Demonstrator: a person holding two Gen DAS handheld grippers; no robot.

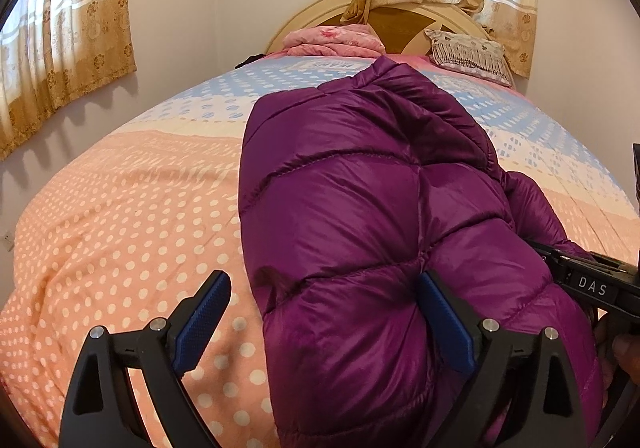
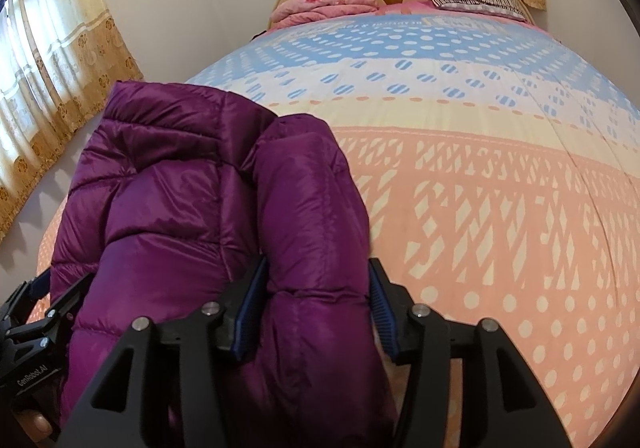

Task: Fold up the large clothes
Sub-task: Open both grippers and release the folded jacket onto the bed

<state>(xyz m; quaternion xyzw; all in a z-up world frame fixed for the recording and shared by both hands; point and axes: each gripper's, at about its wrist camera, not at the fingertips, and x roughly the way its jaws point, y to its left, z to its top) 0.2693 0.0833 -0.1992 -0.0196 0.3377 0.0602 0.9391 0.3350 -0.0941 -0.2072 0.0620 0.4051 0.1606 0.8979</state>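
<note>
A purple quilted puffer jacket [image 1: 360, 183] lies lengthwise on the bed, its sides folded in over the body. My left gripper [image 1: 324, 318] is open wide at the jacket's near left edge: one blue pad presses on the fabric, the other hangs over the bedspread. In the right wrist view the jacket [image 2: 180, 187] fills the left half. My right gripper [image 2: 316, 312] has its jaws around a folded puffy sleeve [image 2: 316, 207], the blue pads touching both sides. The right gripper also shows at the right edge of the left wrist view [image 1: 592, 280].
The bed [image 2: 500, 187] has a dotted peach, cream and blue spread. A folded pink blanket [image 1: 332, 39] and a patterned pillow [image 1: 468, 51] lie by the headboard. Curtains [image 1: 60, 47] hang on the left wall and behind the headboard.
</note>
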